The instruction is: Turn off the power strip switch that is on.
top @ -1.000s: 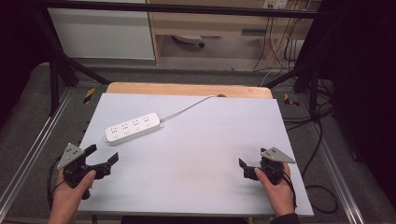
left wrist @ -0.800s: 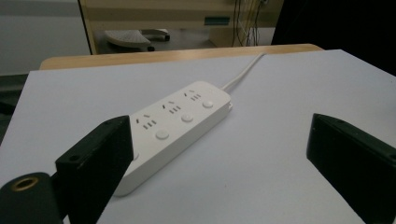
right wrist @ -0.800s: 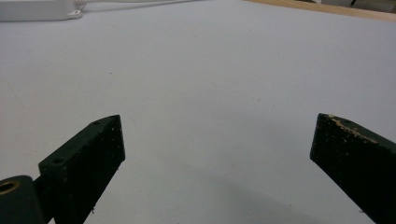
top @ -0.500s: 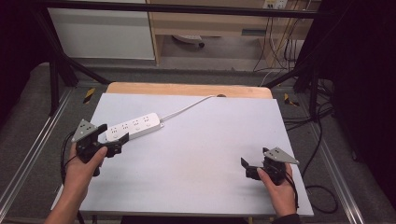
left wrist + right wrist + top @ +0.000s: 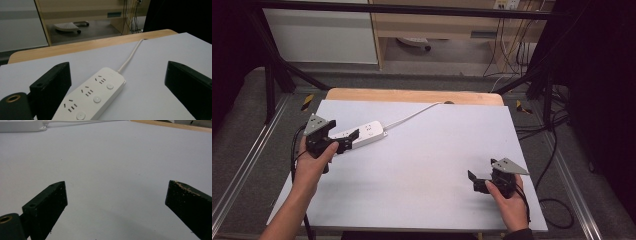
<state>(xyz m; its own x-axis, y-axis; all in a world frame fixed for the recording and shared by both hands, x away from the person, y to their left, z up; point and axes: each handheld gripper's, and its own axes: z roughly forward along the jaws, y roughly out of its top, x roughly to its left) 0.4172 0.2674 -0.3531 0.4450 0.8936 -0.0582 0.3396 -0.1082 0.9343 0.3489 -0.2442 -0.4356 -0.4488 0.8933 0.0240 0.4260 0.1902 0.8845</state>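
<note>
Power strip (image 5: pixel 362 136) lay flat at the left of the high view, near the upper left of the grey table mat (image 5: pixel 432 165), long axis running up toward the right, its white cord (image 5: pixel 412 116) trailing off toward the wooden table edge (image 5: pixel 412 95) at the top. Left gripper (image 5: pixel 343 142) sat at the strip's lower-left end, jaws spread wide and holding nothing; from above, one jaw lay over the strip's near edge. In the left gripper view the strip (image 5: pixel 91 96) lay between the two black jaws but closer to the left-hand one, sockets and round buttons facing up, cord leaving at the far end. Whether either jaw touched the casing could not be told. Right gripper (image 5: pixel 477 180) rested low at the lower right of the high view, well apart from the strip, jaws likewise wide apart and empty; its own view looked across bare mat, with the strip's end (image 5: pixel 20 126) in the upper left corner. Judged the step in hand to be a grasp of the strip by the left gripper. To do it well: centre the strip between the jaws first, since it sat off toward one side; square the jaws to the long sides so the casing would not twist; close on the flat walls rather than on the buttons; keep low so the jaws span the full thickness. The cord looked slack, so drag should be slight, though a lift might swing the far end.
</note>
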